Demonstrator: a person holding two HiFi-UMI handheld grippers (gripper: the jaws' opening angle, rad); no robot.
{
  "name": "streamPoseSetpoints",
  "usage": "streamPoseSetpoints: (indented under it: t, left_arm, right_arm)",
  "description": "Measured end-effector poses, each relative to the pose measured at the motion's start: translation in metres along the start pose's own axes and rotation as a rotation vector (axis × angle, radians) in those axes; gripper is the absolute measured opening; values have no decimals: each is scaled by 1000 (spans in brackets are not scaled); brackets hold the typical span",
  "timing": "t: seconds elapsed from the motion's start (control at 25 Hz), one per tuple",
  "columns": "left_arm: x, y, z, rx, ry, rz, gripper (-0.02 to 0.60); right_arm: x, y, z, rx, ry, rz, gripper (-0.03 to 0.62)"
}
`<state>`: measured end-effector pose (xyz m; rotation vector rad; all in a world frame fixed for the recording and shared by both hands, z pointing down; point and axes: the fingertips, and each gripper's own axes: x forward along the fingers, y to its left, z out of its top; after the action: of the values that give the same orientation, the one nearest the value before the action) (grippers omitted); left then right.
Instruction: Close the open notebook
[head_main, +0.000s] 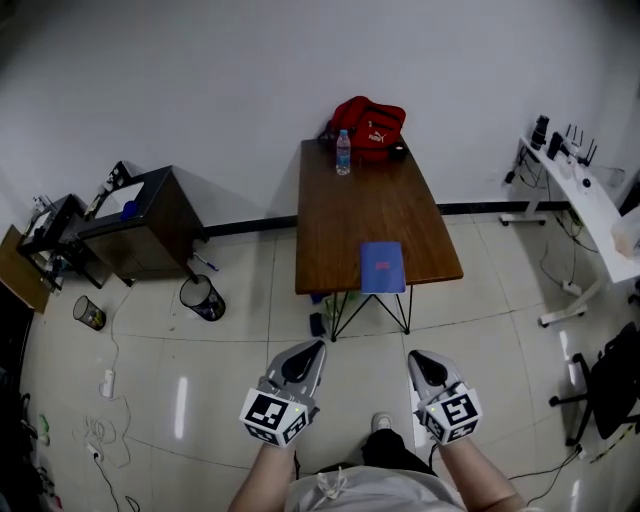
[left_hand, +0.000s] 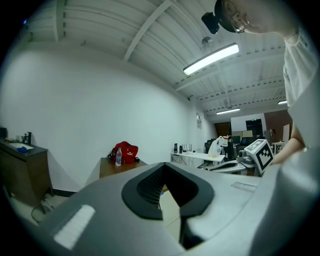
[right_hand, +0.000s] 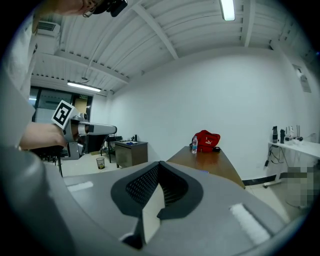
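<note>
A blue notebook (head_main: 382, 267) lies flat at the near edge of a brown table (head_main: 350, 215), showing one plain blue face. Both grippers hang over the floor well short of the table, pointing toward it. My left gripper (head_main: 318, 346) is shut with nothing between its jaws; in the left gripper view its tips (left_hand: 162, 167) meet in front of the table. My right gripper (head_main: 413, 356) is likewise shut and empty, its tips (right_hand: 160, 165) closed together in the right gripper view. Neither gripper touches the notebook.
A red bag (head_main: 368, 125) and a water bottle (head_main: 343, 152) stand at the table's far end. A dark cabinet (head_main: 140, 222), a bin (head_main: 202, 297) and a cup (head_main: 89, 313) are on the left. A white desk (head_main: 590, 205) and a chair (head_main: 610, 385) stand on the right.
</note>
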<state>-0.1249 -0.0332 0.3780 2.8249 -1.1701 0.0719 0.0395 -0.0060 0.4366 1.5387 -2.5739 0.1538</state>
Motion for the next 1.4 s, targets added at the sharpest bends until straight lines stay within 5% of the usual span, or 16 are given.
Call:
streamPoseSetpoints:
  t: [0.28, 0.72, 1.4]
  left_arm:
    - [-41, -41, -3, 3, -10, -13, 6]
    - [-48, -125, -12, -54, -38, 35, 6]
    - [-38, -138, -11, -11, -30, 29, 6]
  right_arm:
    - [-46, 41, -9, 1, 1, 26, 7]
    - [-117, 39, -12, -13, -2, 94, 6]
    - [-131, 34, 4, -72, -59, 102, 6]
